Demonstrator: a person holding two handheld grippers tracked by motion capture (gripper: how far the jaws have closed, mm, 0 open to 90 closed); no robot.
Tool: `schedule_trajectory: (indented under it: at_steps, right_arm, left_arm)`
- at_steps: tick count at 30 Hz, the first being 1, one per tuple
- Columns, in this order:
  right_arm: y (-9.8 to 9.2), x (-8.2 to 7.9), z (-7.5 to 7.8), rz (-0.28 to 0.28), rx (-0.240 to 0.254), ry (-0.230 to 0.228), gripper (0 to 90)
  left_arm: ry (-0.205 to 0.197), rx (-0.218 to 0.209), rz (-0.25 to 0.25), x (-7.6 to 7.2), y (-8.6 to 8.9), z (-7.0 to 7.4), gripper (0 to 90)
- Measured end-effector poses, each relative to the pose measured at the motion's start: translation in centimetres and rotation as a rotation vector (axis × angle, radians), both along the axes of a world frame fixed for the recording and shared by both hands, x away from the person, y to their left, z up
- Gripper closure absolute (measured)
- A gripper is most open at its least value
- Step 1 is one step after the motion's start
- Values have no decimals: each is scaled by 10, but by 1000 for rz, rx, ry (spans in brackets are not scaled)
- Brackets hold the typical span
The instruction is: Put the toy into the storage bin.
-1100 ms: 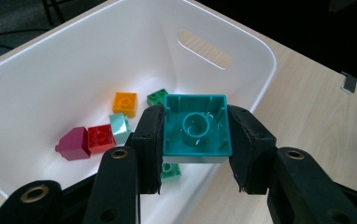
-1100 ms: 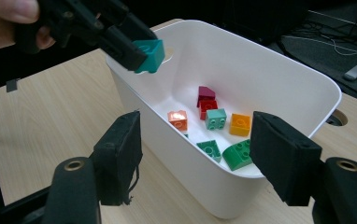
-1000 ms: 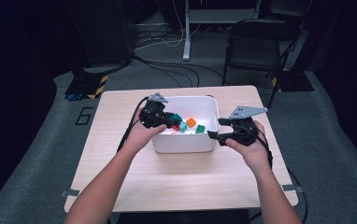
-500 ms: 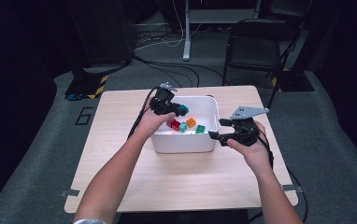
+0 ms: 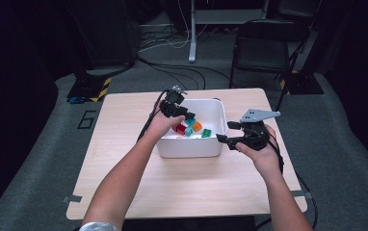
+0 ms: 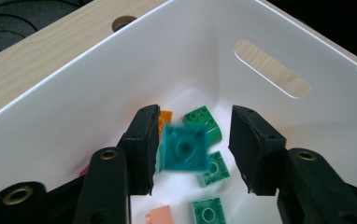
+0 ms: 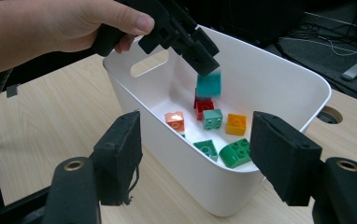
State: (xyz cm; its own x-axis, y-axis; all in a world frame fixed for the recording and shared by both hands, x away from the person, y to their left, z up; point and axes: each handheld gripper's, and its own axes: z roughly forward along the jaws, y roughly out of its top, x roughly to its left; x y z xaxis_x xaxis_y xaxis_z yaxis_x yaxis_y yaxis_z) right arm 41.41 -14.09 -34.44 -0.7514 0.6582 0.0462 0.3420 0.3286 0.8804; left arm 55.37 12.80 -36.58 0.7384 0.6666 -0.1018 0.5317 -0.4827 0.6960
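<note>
My left gripper [image 5: 184,115] hangs over the left part of the white bin [image 5: 191,153]. Its jaws have just been opening and now stand open. A blurred teal brick [image 6: 183,149] lies loose between them, dropping toward the bin floor; in the right gripper view the teal brick [image 7: 209,85] is just below the left gripper [image 7: 200,56]. Several bricks lie in the bin: a red one [image 7: 203,106], an orange one [image 7: 236,124], green ones [image 7: 235,151]. My right gripper [image 5: 224,132] is open with nothing in it, level beside the bin's right wall.
The bin stands on a light wooden table [image 5: 124,144], with bare wood to its left and in front. A dark folding chair [image 5: 264,45] stands behind the table's far right corner, and cables run across the floor.
My left gripper has moved right from the bin's left rim to above its inside. Its jaws have parted and the teal brick is leaving them. The right gripper has kept still.
</note>
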Motion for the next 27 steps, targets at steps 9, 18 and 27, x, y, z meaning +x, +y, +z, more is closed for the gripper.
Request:
schedule_trajectory:
  at_steps: [9,18,27]
  right_arm:
    - [3,1,-2,7,-11,11,336]
    - [4,-1,-2,8,-18,9,335]
    - [-3,-2,1,-7,-9,3,332]
  left_arm:
    - [-23,-17,11,-7,12,10,419]
    - [-74,-68,20,-21,33,32,395]
    - [-130,-79,56,-40,58,50,396]
